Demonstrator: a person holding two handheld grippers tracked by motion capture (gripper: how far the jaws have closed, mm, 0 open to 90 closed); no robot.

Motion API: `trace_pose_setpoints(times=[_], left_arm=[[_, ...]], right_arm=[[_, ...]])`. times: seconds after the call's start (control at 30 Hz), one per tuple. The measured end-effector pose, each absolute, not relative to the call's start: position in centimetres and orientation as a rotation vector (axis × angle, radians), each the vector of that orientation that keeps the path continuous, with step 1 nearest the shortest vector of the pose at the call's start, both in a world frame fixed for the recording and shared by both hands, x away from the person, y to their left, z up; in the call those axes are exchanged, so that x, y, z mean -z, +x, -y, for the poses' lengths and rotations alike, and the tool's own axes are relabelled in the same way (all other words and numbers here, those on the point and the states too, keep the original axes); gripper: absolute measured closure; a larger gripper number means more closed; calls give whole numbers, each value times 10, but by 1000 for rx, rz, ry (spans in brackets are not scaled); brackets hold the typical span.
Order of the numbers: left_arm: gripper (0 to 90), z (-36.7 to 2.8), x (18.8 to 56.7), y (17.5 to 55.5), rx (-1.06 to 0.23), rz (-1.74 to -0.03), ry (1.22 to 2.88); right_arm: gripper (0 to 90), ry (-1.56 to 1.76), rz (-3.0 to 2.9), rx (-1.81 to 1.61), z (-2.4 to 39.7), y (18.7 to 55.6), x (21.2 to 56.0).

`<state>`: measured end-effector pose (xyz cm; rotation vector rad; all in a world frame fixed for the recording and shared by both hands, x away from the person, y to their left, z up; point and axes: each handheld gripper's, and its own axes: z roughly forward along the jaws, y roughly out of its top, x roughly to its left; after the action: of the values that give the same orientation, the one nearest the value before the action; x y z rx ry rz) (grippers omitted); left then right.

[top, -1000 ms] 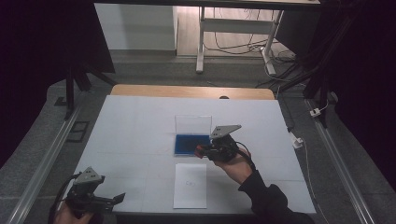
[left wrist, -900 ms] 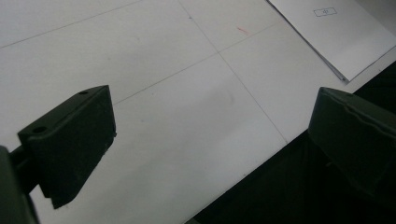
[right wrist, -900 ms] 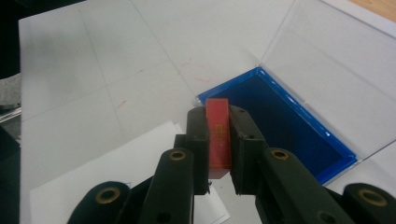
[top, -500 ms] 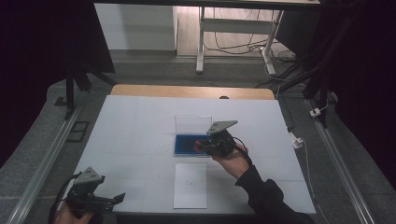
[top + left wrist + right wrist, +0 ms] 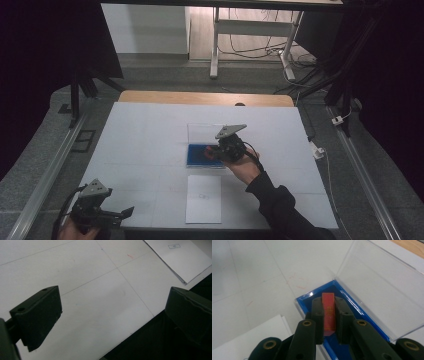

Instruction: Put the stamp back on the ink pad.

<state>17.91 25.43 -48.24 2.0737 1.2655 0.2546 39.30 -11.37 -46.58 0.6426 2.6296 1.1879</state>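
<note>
The right gripper (image 5: 329,315) pinches a red block (image 5: 328,312) edge-up over the blue-lined clear case (image 5: 352,307), seemingly to seat it inside; the left gripper (image 5: 110,315) idles gaping, empty, beside the paper sheet (image 5: 181,257).

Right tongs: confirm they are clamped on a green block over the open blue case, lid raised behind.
Not green. The right gripper view shows the right tongs shut on a red block, held over the open blue case with its clear lid raised behind.
</note>
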Motion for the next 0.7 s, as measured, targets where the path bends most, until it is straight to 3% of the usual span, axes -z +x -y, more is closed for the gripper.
trace_pose_setpoints(times=[0.7], left_arm=[[14, -255, 482, 179, -253, -1266, 2074]], right_arm=[[796, 640, -2667, -1047, 95, 416, 491]])
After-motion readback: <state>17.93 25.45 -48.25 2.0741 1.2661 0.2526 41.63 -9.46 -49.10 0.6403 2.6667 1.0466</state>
